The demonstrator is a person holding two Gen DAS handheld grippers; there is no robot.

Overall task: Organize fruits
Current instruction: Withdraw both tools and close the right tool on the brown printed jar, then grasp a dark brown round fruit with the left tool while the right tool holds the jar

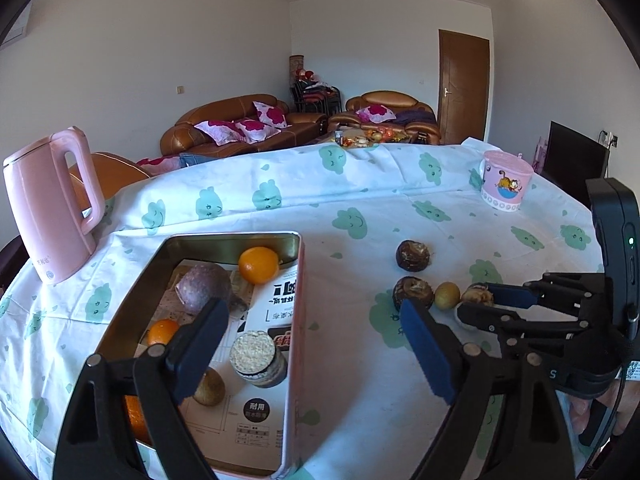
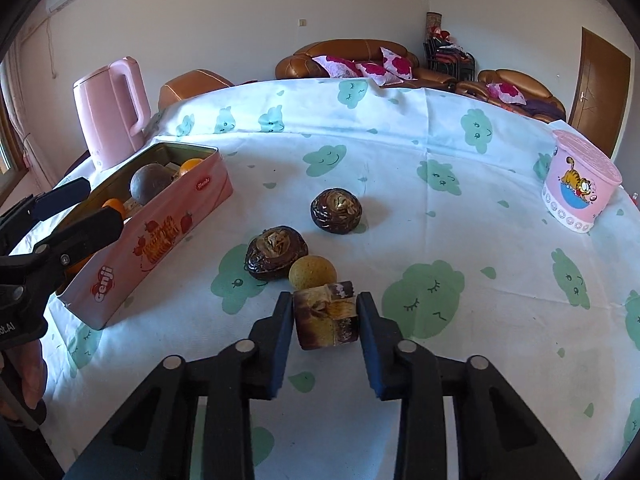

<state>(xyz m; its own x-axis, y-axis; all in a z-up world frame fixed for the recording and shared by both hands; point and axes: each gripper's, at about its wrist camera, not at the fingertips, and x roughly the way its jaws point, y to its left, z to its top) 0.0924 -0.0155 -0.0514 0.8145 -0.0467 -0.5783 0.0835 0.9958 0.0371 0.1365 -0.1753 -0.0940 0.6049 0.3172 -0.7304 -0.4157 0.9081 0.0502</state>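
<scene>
— Which step? 
— My right gripper (image 2: 325, 322) has its fingers clamped on a brown fruit (image 2: 326, 316) on the surface; the left gripper (image 1: 312, 344) hangs wide over the tin (image 1: 294, 320).
— Next? 
— Lift; carry to the tin; release.

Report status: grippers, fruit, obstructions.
Right gripper clamped on brown cut fruit piece. Left gripper open, over pink tin. Yellow-green fruit touching ahead; two dark fruits on the way to the tin.

White walls (image 1: 160, 40) ring a bright room; brown leather sofas (image 1: 236, 120) with pink floral cushions (image 1: 240, 128) line the far side, a wooden door (image 1: 464, 84) stands shut, and what looks like a dark television (image 1: 576, 156) sits right.
</scene>
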